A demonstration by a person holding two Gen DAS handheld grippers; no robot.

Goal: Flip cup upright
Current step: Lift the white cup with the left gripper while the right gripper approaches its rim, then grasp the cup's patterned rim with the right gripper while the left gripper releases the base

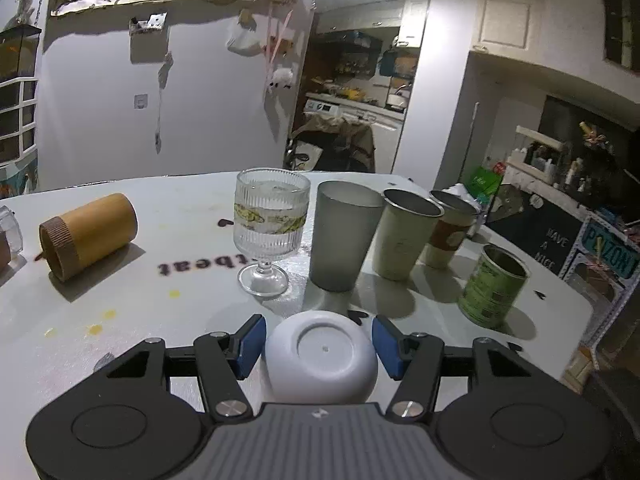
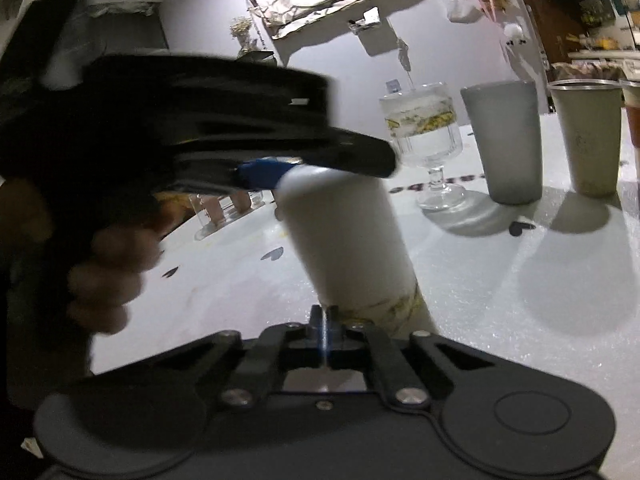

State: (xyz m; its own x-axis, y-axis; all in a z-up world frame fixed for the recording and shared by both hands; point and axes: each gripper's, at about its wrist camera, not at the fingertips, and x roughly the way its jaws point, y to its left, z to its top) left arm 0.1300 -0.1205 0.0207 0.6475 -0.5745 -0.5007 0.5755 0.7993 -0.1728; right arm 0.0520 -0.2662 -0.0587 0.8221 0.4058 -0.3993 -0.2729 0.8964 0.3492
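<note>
The white cup (image 1: 322, 356) stands upside down on the white surface (image 1: 168, 304), its base facing up, and sits between the blue pads (image 1: 250, 346) of the left tool (image 1: 319, 346). The pads flank the cup's upper wall on both sides, very close to it; whether they press on it cannot be told from the left wrist view. In the right wrist view the same cup (image 2: 344, 240) appears as a tall white cylinder with a marbled band near its rim at the surface, and the left tool (image 2: 276, 170) reaches over its top from the left, a hand (image 2: 108, 276) gripping the handle; this part is blurred.

The right tool (image 2: 325, 320) sits low just in front of the cup's lower edge, its two fingers pressed together with nothing between them.

Behind the cup stands a row of upright vessels: a ribbed stemmed glass (image 1: 272, 228), a grey tumbler (image 1: 342, 236), a metal tumbler (image 1: 404, 234), a paper cup with a brown sleeve (image 1: 448, 234), and a green printed can (image 1: 494, 286). To the left a bamboo-coloured cylinder cup (image 1: 86, 236) lies on its side.
</note>
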